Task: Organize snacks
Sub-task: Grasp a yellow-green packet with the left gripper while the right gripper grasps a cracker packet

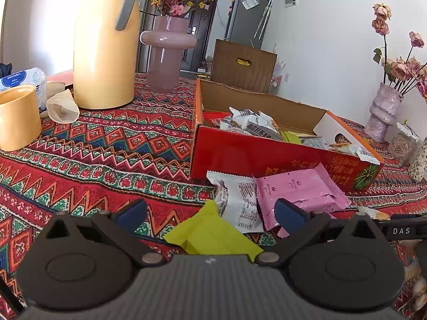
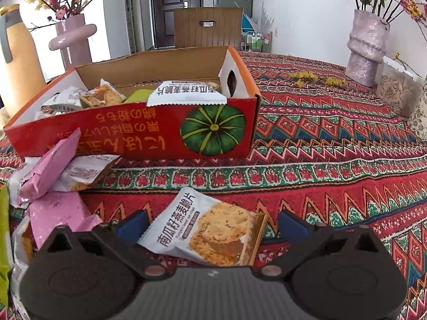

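Observation:
A red cardboard box (image 1: pixel 256 157) (image 2: pixel 149 136) holds several snack packets. In front of it on the tablecloth lie a yellow-green packet (image 1: pixel 210 234), a white packet (image 1: pixel 237 202) and pink packets (image 1: pixel 299 189) (image 2: pixel 50 170). My left gripper (image 1: pixel 213 213) is open, with the yellow-green packet between its fingers. My right gripper (image 2: pixel 210 224) is open around a white oat-crisp packet (image 2: pixel 210 226) lying on the cloth. A similar packet (image 2: pixel 186 93) hangs over the box's front wall.
A yellow thermos (image 1: pixel 104 45), a yellow cup (image 1: pixel 17 117), crumpled paper cups (image 1: pixel 62 106) and a pink vase (image 1: pixel 166 50) stand left of the box. A glittery vase (image 2: pixel 365 45) and a jar (image 2: pixel 397 90) stand at the right. A wooden chair (image 2: pixel 208 26) is behind.

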Motion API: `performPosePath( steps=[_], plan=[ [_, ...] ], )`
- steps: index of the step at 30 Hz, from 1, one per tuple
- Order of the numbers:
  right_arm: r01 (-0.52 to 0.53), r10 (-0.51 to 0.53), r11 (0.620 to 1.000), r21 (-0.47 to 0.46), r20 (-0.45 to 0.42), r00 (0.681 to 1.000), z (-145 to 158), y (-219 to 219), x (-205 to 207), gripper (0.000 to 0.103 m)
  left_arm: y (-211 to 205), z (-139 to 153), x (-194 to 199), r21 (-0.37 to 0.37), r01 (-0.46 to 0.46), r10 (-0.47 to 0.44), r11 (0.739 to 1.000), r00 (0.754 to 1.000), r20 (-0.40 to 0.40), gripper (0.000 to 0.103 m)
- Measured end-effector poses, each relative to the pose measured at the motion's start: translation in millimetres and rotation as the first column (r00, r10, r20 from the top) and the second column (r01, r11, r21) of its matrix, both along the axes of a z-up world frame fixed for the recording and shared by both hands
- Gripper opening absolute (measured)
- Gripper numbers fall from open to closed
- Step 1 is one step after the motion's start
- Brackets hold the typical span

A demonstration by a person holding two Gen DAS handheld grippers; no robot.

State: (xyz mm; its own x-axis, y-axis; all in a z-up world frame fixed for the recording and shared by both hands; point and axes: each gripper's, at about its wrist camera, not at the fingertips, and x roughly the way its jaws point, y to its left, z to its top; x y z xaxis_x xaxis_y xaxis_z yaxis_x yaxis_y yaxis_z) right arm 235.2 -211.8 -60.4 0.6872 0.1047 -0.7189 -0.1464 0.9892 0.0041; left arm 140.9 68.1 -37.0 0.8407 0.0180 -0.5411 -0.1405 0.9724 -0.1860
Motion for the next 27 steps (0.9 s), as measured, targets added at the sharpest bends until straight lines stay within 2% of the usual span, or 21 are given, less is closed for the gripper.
performPosePath(
  steps=[8, 10, 12, 17, 19, 20, 22, 25, 27],
  plan=[
    [-0.028, 0.028, 1.0, 0.007, -0.015, 0.999, 1, -3, -4, 0.102, 2, 0, -1, -0.011, -0.008, 0.008, 1.0, 1.0, 0.003, 0.103],
    [-0.032, 0.032, 0.999, 0.006, 0.001, 0.999, 2, -4, -8, 0.095, 2, 0, -1, -0.016, -0.01, 0.01, 1.0, 1.0, 0.002, 0.103],
    [-0.047, 0.046, 0.999, 0.009, 0.02, 0.999, 4, -4, -13, 0.076, 2, 0, -1, -0.016, -0.011, 0.011, 1.0, 1.0, 0.002, 0.103],
    [-0.053, 0.051, 0.998, 0.027, 0.06, 0.997, 7, -8, -19, 0.056, 3, 0, -1, -0.016, -0.012, 0.012, 1.0, 1.0, 0.0, 0.103],
    [-0.057, 0.054, 0.998, 0.023, 0.098, 0.994, 9, -9, -25, 0.043, 3, 0, 0, -0.016, -0.013, 0.013, 1.0, 1.0, 0.0, 0.103],
    [-0.059, 0.055, 0.998, 0.024, 0.116, 0.992, 10, -9, -28, 0.041, 3, -1, 0, -0.015, -0.013, 0.013, 1.0, 1.0, 0.0, 0.103],
    [-0.061, 0.054, 0.997, 0.041, 0.156, 0.986, 12, -11, -35, 0.028, 3, -1, 0, -0.015, -0.013, 0.013, 1.0, 1.0, -0.002, 0.103],
    [-0.062, 0.047, 0.996, 0.064, 0.215, 0.975, 14, -11, -47, 0.027, 3, -1, 0, -0.014, -0.014, 0.014, 1.0, 1.0, -0.003, 0.103],
    [-0.066, 0.042, 0.994, 0.085, 0.255, 0.966, 15, -10, -55, 0.022, 3, -2, 0, -0.013, -0.015, 0.015, 1.0, 1.0, -0.005, 0.103]
  ],
)
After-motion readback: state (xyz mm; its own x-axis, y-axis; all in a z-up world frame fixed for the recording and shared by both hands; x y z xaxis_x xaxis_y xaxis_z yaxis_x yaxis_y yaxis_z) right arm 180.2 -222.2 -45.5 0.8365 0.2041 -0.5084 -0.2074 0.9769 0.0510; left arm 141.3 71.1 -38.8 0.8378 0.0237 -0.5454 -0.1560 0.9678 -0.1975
